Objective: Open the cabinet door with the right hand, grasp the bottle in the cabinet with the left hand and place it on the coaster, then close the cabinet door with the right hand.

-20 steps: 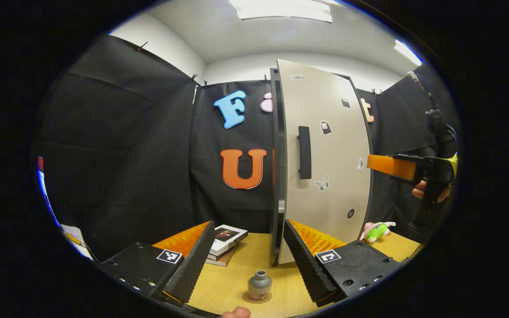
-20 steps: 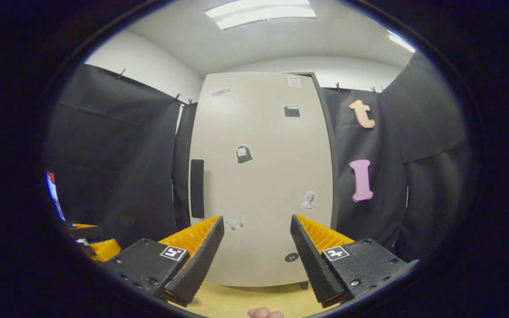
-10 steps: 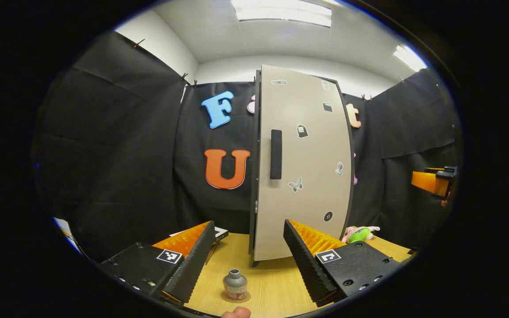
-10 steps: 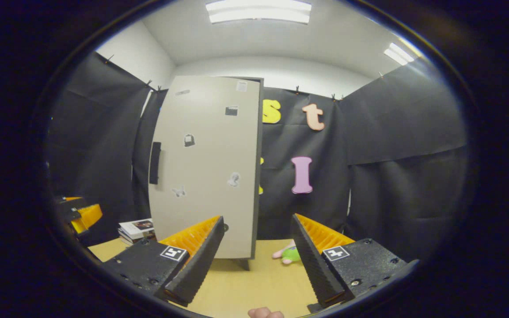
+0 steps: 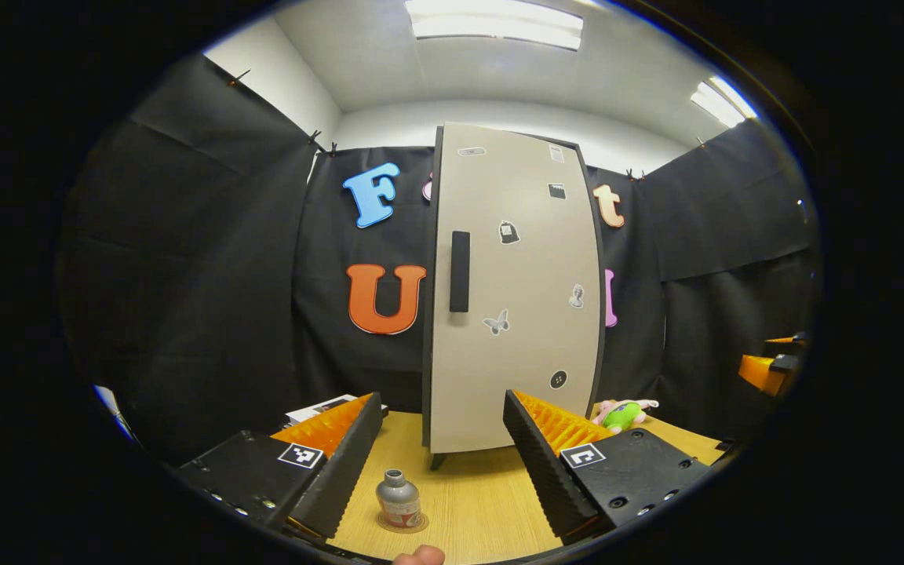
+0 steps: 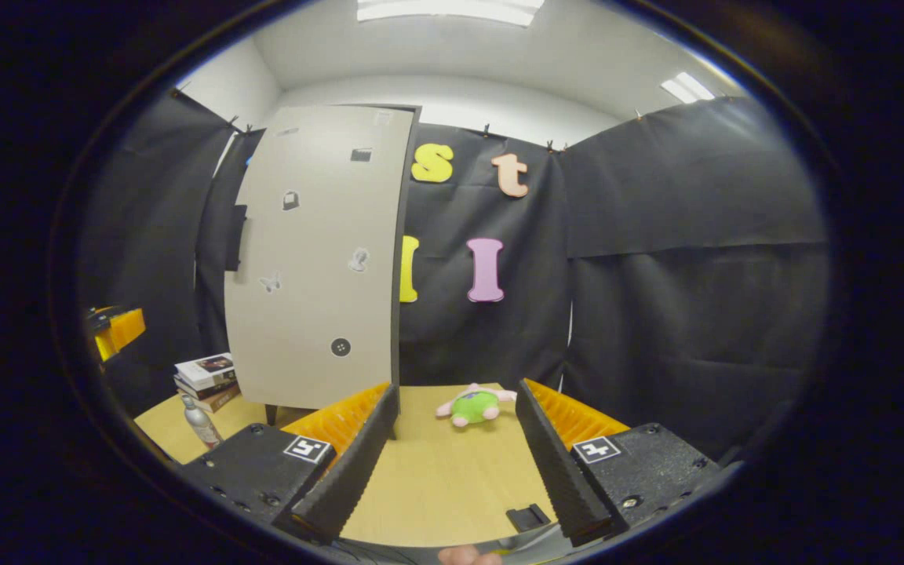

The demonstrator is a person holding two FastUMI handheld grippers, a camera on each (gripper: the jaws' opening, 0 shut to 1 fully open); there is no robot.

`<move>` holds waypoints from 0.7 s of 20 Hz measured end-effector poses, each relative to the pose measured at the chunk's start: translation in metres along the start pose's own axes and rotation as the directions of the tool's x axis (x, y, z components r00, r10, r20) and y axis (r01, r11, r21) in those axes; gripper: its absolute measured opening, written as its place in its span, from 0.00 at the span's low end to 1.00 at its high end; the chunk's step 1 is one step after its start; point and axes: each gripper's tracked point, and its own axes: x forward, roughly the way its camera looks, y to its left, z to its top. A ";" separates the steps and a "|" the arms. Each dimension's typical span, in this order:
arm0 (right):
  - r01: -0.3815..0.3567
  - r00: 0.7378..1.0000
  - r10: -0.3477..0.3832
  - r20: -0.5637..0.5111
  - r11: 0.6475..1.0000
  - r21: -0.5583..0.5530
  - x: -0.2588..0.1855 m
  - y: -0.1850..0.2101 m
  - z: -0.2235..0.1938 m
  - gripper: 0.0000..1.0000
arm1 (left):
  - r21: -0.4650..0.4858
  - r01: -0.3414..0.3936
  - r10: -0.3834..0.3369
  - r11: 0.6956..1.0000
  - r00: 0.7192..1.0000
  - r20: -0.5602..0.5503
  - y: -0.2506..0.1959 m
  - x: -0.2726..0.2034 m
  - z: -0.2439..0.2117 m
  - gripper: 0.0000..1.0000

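Observation:
The tall cabinet (image 5: 515,314) stands on the wooden table (image 5: 483,502), its beige door flush shut and its dark handle (image 5: 460,271) on the left side. A small silver bottle (image 5: 398,496) stands upright on a round coaster (image 5: 414,524) in front of it, just ahead of my left gripper (image 5: 440,463), which is open and holds nothing. My right gripper (image 6: 456,455) is open too, over the table to the right of the cabinet (image 6: 318,259), with the bottle (image 6: 199,422) far off to its left. The right gripper (image 5: 770,369) also shows in the left gripper view at the right edge.
A stack of books (image 6: 205,373) lies left of the cabinet. A green and pink plush toy (image 6: 474,406) lies on the table to the cabinet's right. A small black clip (image 6: 528,517) sits at the table's near edge. Black cloth walls close the booth.
Both grippers have drawn back from the cabinet. The right gripper has swung to the right, away from the door, so the cabinet slid to the left of its view. Both stayed open.

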 end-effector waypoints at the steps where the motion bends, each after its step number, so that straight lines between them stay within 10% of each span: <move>1: 0.001 1.000 -0.001 0.005 1.000 0.009 0.000 0.000 0.003 0.97 | -0.006 0.003 -0.003 1.000 1.000 -0.003 -0.001 -0.001 -0.001 0.94; 14: -0.031 0.998 0.028 0.053 0.998 0.055 0.003 0.015 0.021 0.97 | -0.017 -0.025 0.024 1.000 1.000 -0.014 0.007 0.000 -0.003 0.94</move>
